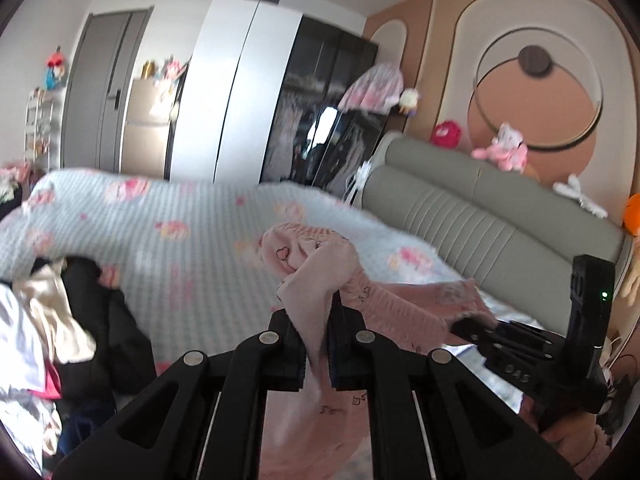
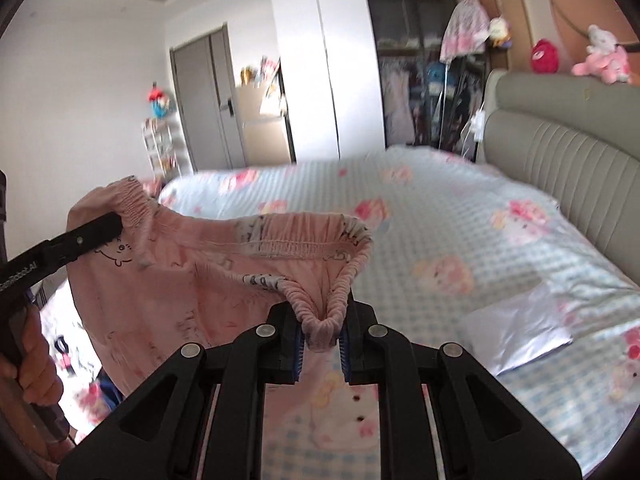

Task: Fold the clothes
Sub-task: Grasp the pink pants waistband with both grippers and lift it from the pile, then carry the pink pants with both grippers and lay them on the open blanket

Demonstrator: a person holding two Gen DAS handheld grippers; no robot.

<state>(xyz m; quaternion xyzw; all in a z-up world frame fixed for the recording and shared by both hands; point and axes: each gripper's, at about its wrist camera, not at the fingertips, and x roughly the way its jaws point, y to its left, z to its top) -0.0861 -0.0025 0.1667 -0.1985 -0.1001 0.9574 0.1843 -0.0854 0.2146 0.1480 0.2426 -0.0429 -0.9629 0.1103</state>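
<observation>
A pair of pink pants (image 2: pixel 160 288) with an elastic waistband (image 2: pixel 288 236) hangs stretched in the air between both grippers, above the bed. My right gripper (image 2: pixel 322 320) is shut on one end of the waistband, which bunches between its pads. My left gripper (image 1: pixel 318 320) is shut on the other end, where pink fabric (image 1: pixel 304 252) folds over its fingers. In the right wrist view the left gripper (image 2: pixel 116 220) shows at the left, pinching the waistband. In the left wrist view the right gripper (image 1: pixel 464 322) shows at the right. The pants' legs hang below, mostly hidden.
The bed (image 2: pixel 460 220) has a light blue cover with pink prints and a grey padded headboard (image 1: pixel 480 216). A pile of mixed clothes (image 1: pixel 60 320) lies at its left edge. A shiny silver packet (image 2: pixel 516 328) rests on the cover. A person's hand (image 2: pixel 36 360) holds the left gripper's handle.
</observation>
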